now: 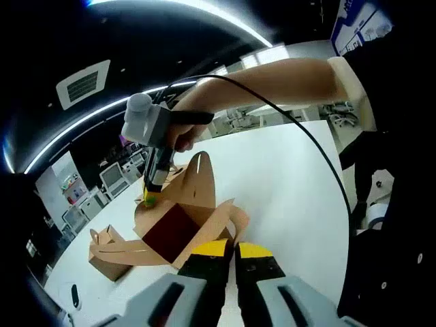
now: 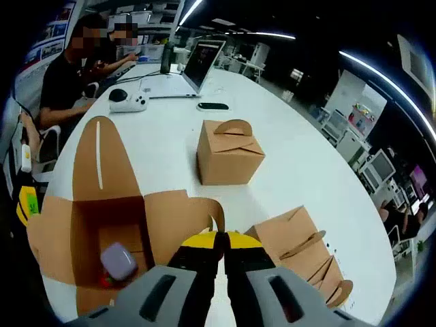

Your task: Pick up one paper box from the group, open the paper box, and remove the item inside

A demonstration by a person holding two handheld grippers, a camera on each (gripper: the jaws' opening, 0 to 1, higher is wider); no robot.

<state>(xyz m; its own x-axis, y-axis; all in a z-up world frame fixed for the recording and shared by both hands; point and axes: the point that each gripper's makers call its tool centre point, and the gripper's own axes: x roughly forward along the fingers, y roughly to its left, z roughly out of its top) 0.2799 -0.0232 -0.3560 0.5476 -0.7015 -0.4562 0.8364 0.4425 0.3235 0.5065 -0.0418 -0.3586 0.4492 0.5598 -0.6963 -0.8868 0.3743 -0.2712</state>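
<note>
An opened brown cardboard paper box (image 2: 116, 231) lies on the white table (image 2: 300, 170), its flaps spread wide, and a small rounded lilac item (image 2: 119, 261) is seen resting on the box floor beside something red. In the right gripper view the right gripper (image 2: 216, 240) is shown with its yellow-tipped jaws pressed together over the edge of a box flap; whether card is pinched between them cannot be told. The left gripper (image 1: 235, 249) is likewise closed, at a flap edge. The item is judged light, smooth and possibly slippery, best pinched across its narrow sides. A closed brown handled box (image 2: 229, 151) stands well apart.
</note>
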